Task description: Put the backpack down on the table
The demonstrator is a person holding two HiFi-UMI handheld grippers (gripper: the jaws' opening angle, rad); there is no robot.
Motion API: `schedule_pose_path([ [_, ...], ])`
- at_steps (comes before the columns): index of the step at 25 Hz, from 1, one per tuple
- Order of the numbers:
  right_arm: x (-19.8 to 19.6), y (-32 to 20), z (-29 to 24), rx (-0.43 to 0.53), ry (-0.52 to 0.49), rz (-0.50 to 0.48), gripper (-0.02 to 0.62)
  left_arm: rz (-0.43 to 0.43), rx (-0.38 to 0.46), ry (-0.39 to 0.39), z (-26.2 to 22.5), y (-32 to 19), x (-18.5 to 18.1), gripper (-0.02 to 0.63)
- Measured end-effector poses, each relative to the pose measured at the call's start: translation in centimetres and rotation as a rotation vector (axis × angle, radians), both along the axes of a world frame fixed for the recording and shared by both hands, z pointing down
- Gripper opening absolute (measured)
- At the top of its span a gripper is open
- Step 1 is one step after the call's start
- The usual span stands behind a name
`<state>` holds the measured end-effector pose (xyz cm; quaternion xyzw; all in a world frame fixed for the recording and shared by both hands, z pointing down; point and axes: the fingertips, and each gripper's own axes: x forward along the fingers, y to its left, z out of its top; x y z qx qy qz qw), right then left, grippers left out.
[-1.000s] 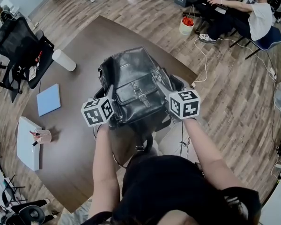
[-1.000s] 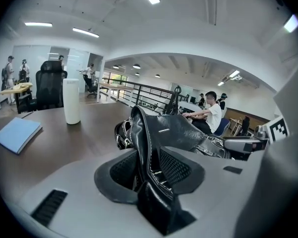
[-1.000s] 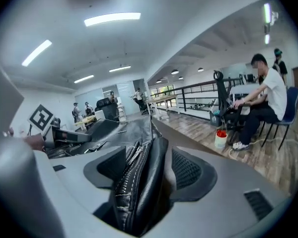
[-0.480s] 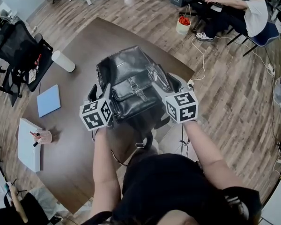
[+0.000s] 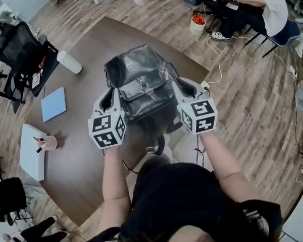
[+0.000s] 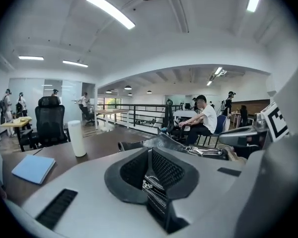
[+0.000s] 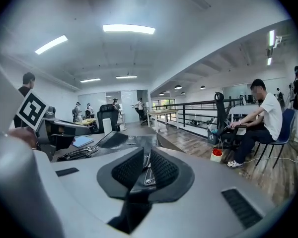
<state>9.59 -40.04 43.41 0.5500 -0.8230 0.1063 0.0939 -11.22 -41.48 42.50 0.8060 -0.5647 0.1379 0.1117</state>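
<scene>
The black leather backpack (image 5: 141,82) is held between my two grippers above the near edge of the dark brown table (image 5: 91,44), its buckled front pocket facing up. My left gripper (image 5: 108,96) is at its left side and my right gripper (image 5: 181,86) at its right side. In the left gripper view the left gripper (image 6: 150,180) is shut on a thin metal-trimmed piece of the backpack (image 6: 176,145). In the right gripper view the jaws of the right gripper (image 7: 146,170) are closing, with the pads pinching a metal zipper piece of the backpack (image 7: 114,139).
On the table stand a white cylinder (image 5: 69,62), a blue notebook (image 5: 53,104), a white box (image 5: 29,153) and a pink cup (image 5: 48,143). A black office chair (image 5: 17,42) is at the left. A seated person (image 5: 265,14) and a red-filled bucket (image 5: 197,26) are at the far right.
Both grippers have risen and drawn back toward me, their marker cubes now larger in view. The backpack has come up with them and sits tighter between them.
</scene>
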Motion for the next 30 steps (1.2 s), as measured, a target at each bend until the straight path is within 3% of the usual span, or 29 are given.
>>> schedule_pose_path([
  [6, -0.4, 1.2, -1.1, 0.024, 0.009, 0.006, 0.017, 0.03, 0.032, -0.01, -1.4, 2.2, 1.0, 0.041],
  [13, -1.2, 2.8, -2.0, 0.023, -0.018, -0.007, 0.017, 0.037, 0.041, -0.043, -1.7, 4.2, 1.0, 0.037],
  [30, -1.4, 4.1, -1.9, 0.009, -0.016, -0.012, 0.017, 0.034, 0.021, -0.026, -0.8, 6.5, 0.7, 0.035],
])
